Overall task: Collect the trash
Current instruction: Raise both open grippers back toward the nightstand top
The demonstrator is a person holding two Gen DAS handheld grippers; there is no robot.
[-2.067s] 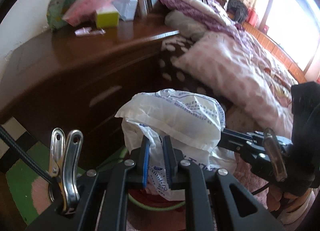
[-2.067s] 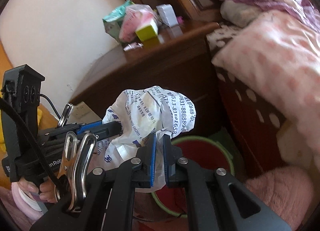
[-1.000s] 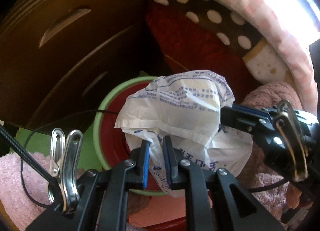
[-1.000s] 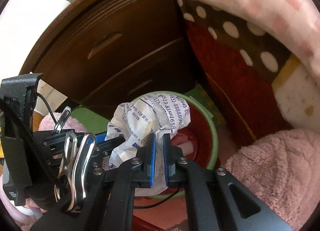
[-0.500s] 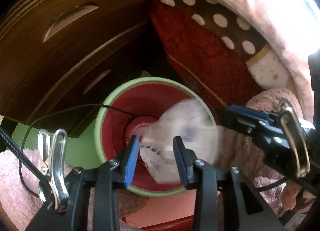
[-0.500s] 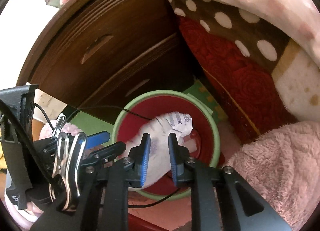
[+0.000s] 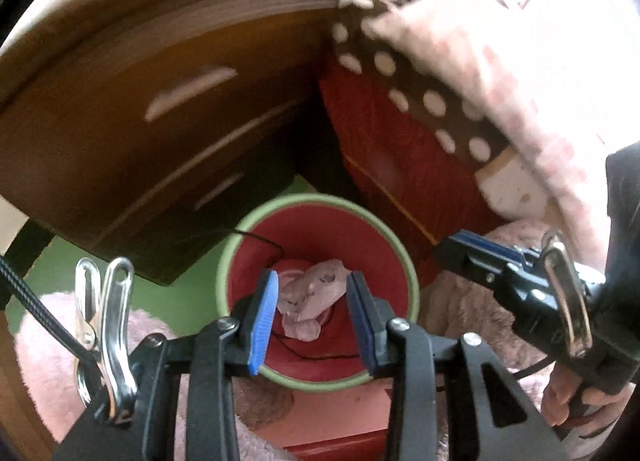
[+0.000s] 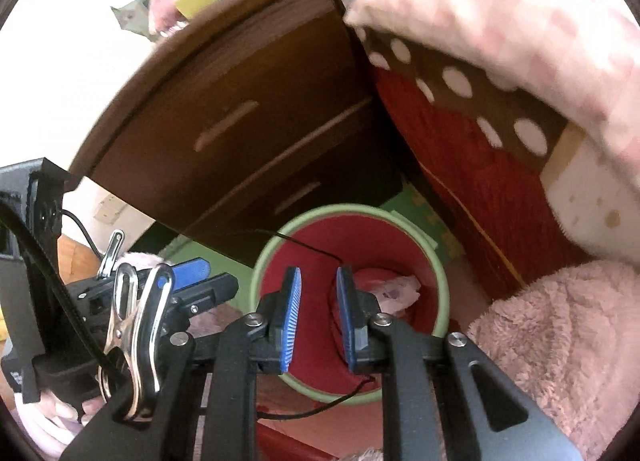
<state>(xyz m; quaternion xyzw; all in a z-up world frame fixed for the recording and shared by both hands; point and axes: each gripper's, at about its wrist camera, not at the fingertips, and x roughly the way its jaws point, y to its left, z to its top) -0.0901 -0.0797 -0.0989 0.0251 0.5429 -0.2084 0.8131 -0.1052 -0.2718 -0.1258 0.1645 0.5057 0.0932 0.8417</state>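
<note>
the left gripper (image 7: 312, 311) hangs apart and empty over the bin (image 7: 240, 245); the crumpled bag (image 7: 316, 293) lies at its bottom, so that piece looks done. the right gripper (image 8: 318, 311), also apart, holds nothing; clutter on the nightstand (image 8: 240, 93) may remain.

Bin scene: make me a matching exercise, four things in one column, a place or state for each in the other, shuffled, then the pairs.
Things:
1. crumpled bag
2. bin
3. left gripper
4. cabinet

Places or states:
A. jaws apart, nothing between the pads
B. lying at the bottom of the bin
C. brown, with two drawers, behind the bin
D. red inside, green rim, on the floor by the bed

Pairs: 1-B, 2-D, 3-A, 4-C
</note>
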